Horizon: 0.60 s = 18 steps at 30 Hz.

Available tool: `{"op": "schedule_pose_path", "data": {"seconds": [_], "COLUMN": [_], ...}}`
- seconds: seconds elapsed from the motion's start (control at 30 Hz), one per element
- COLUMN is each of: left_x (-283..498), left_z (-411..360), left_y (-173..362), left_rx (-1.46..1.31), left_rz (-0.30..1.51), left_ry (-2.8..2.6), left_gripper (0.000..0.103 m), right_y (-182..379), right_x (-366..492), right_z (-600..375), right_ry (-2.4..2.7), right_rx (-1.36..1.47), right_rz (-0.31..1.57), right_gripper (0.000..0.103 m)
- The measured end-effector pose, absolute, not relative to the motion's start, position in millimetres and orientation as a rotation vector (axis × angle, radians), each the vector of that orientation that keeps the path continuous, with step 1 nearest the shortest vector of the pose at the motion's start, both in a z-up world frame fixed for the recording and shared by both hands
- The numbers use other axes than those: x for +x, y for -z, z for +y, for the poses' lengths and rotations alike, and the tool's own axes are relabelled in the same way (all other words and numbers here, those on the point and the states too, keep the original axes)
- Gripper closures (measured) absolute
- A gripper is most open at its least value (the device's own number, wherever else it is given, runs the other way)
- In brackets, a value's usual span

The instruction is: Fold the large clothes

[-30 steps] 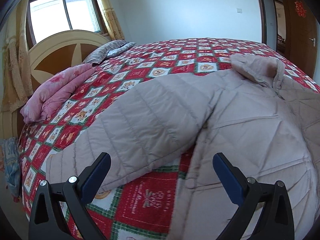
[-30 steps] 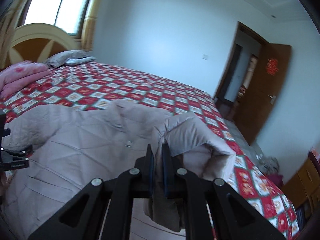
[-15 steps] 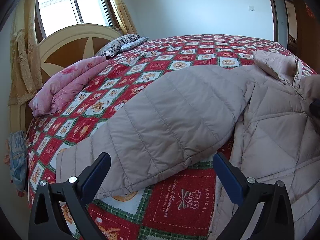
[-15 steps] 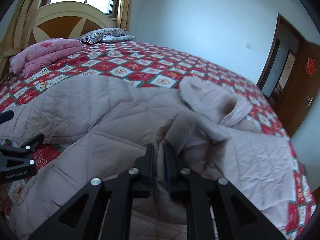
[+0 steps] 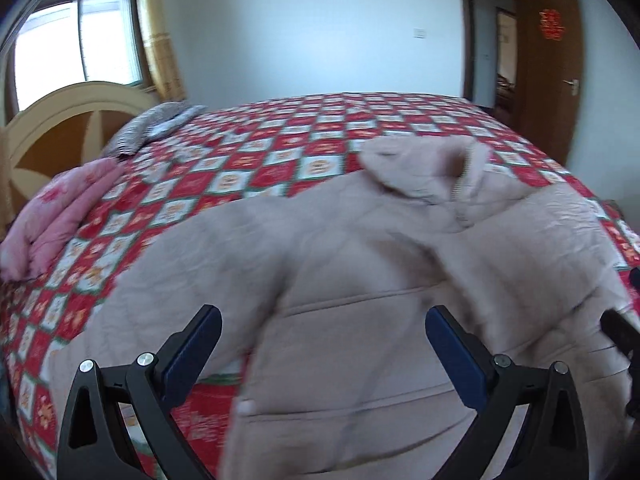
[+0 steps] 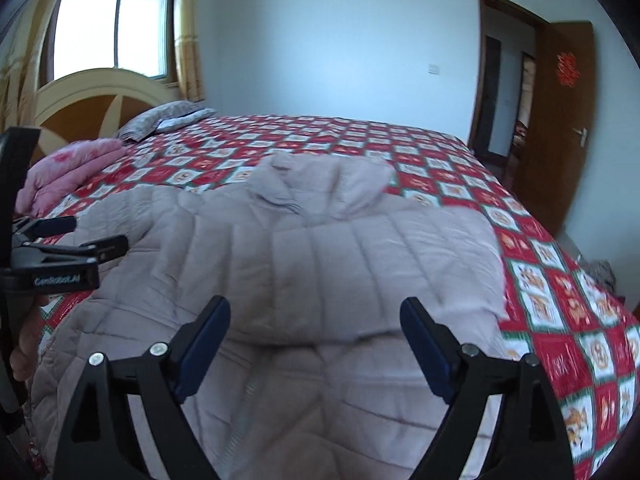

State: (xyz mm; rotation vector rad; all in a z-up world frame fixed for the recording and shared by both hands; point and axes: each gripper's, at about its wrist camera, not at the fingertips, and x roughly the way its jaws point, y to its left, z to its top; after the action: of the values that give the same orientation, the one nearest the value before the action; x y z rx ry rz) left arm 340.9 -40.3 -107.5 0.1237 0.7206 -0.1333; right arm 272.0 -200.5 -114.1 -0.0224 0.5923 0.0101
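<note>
Jacket hem cut off below, blurred, right tongs just opened, empty

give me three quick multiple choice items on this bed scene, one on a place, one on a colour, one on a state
1. Where does the folded pink blanket lie?
A. beside the headboard
B. on the coat
C. on the floor by the door

2. What colour is the padded coat?
A. navy
B. pale beige
C. green

3. How does the right gripper stand?
A. shut on a sleeve
B. shut on the collar
C. open, with nothing pinched

Answers:
1 A, it sits at the left edge of the quilt, close to the headboard.
2 B, the coat is pale beige against the red checked quilt.
3 C, its jaws have just been opening and now stand wide above the coat, gripping no cloth.
</note>
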Motion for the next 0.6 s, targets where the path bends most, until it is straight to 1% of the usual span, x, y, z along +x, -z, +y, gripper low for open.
{"op": "schedule_pose_path", "data": {"seconds": [0.13,0.2,0.23,0.27,0.3,0.33,0.53,0.6], "left_x": [353.6,358.4,361.5,364.0,366.0,367.5,364.0,361.8], "left_z": [-82.5,-95.6,-101.1,-105.4,-108.9,-110.1,-92.6,-85.4], "left_y": [119.7,127.3,130.7,134.0,137.9,141.2,131.5,126.1], "left_rx": [0.164,0.179,0.188,0.198,0.211,0.215,0.224,0.197], "left_rz": [0.747,0.749,0.753,0.766,0.788,0.812,0.756,0.746], "left_ry": [0.172,0.177,0.185,0.195,0.204,0.211,0.199,0.212], "left_gripper": [0.001,0.004,0.02,0.054,0.075,0.102,0.102,0.102], "right_y": [128.9,137.0,141.8,146.3,151.3,156.0,175.4,177.7], "right_x": [265.6,264.0,263.8,260.7,261.3,260.1,255.2,255.2], "right_z": [-213.1,-218.8,-220.9,-226.7,-227.9,-232.0,-244.0,-241.7], "right_ry": [0.017,0.023,0.025,0.027,0.03,0.035,0.045,0.043], "right_rx": [-0.019,-0.009,-0.001,0.007,0.013,0.018,0.049,0.039], "right_rz": [0.619,0.635,0.643,0.649,0.656,0.661,0.688,0.689], "right_gripper": [0.014,0.014,0.014,0.014,0.014,0.014,0.013,0.011]}}
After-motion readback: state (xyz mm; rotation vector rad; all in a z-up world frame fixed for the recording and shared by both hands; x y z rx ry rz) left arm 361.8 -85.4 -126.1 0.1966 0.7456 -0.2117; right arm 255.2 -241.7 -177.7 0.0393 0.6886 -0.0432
